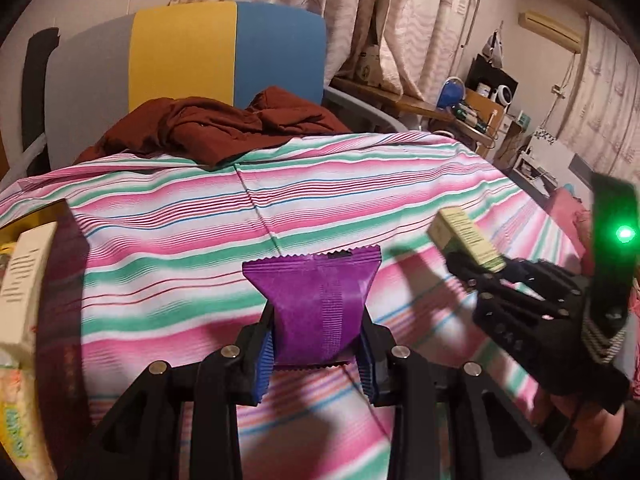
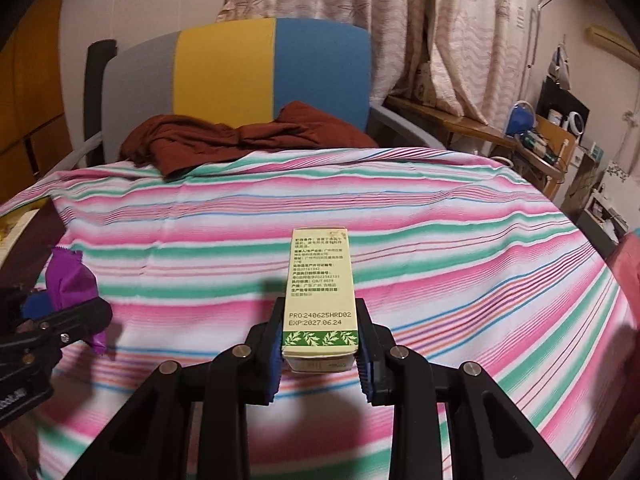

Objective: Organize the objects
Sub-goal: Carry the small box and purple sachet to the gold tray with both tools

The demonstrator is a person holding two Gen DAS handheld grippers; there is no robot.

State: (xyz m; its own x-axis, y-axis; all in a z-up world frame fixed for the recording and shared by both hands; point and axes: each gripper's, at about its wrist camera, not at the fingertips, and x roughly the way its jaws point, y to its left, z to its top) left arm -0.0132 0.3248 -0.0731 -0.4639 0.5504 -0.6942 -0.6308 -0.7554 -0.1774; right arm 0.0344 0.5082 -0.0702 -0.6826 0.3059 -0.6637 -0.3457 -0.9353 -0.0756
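Note:
My left gripper [image 1: 316, 354] is shut on a purple snack packet [image 1: 316, 300] and holds it above the striped cloth [image 1: 200, 216]. The packet also shows at the left of the right wrist view [image 2: 70, 280]. My right gripper [image 2: 320, 350] is shut on a small cream box [image 2: 318, 292] with green leaf print and printed text, held above the cloth. In the left wrist view the right gripper [image 1: 480, 276] and its box [image 1: 464, 238] are at the right.
A box holding cartons and packets [image 1: 24, 280] stands at the left edge. A dark red garment [image 1: 208, 128] lies at the far side, before a grey, yellow and blue chair [image 1: 188, 56]. Cluttered shelves [image 1: 488, 104] are at the right.

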